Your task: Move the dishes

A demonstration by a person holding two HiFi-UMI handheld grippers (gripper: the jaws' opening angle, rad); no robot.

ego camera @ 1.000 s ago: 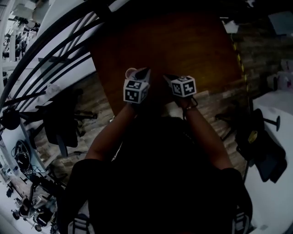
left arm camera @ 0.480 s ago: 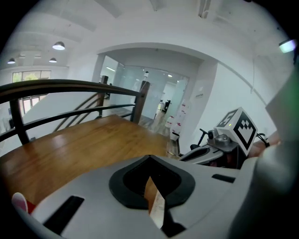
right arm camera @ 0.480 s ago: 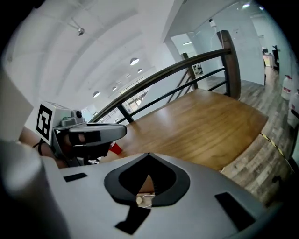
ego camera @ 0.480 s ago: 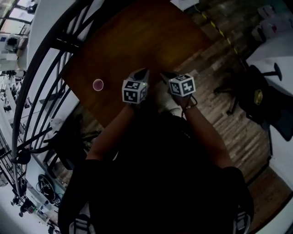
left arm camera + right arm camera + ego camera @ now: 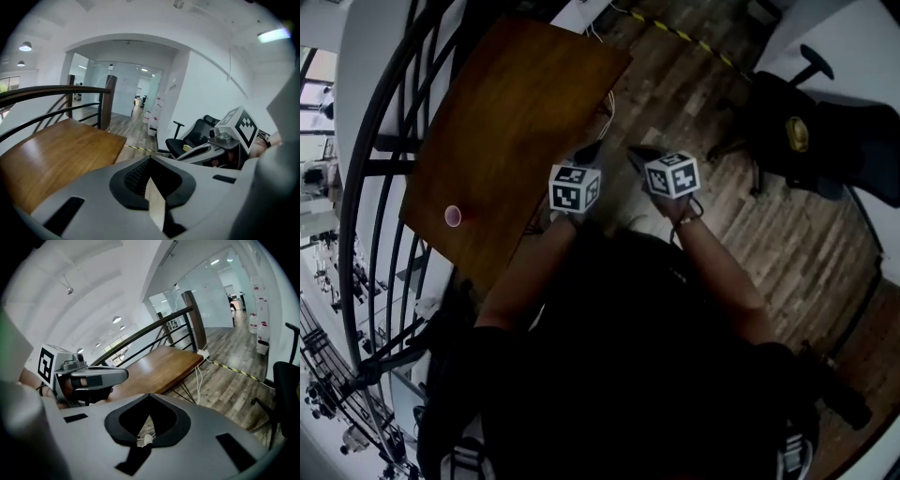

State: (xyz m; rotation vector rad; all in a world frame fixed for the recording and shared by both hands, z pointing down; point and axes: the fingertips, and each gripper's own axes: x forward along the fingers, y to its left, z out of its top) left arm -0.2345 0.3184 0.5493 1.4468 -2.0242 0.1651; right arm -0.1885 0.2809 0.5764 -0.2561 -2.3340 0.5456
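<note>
Direction decides the coming move. In the head view the only dish to be seen, a small round pinkish one (image 5: 453, 216), sits on the wooden worktop (image 5: 525, 103) close to the edge that runs along the dark railing (image 5: 384, 141). It lies well apart from both grippers, off to the left and slightly nearer the person than their tips. The left gripper (image 5: 592, 147) is the nearer of the two, and the right gripper (image 5: 636, 152) is just beside it, both raised in front of the chest over the plank floor (image 5: 750, 234) at the worktop's near side and pointing past the dish. Being round, the dish offers no long axis to line up with, so my judgement is that the approach needs a swing to the left, led by the left arm. The left gripper view shows what the head view cannot: the left gripper (image 5: 150, 159) has its jaws brought together with only a thin pale sliver between them and nothing held. Ahead of it are bare worktop (image 5: 56, 150) and, at the right, the other gripper (image 5: 206, 150), but no dish. The right gripper view shows the right gripper (image 5: 150, 397) likewise closed and empty, with the left gripper (image 5: 93, 376) alongside and the far end of the worktop (image 5: 159, 366) beyond, the dish again out of frame.
</note>
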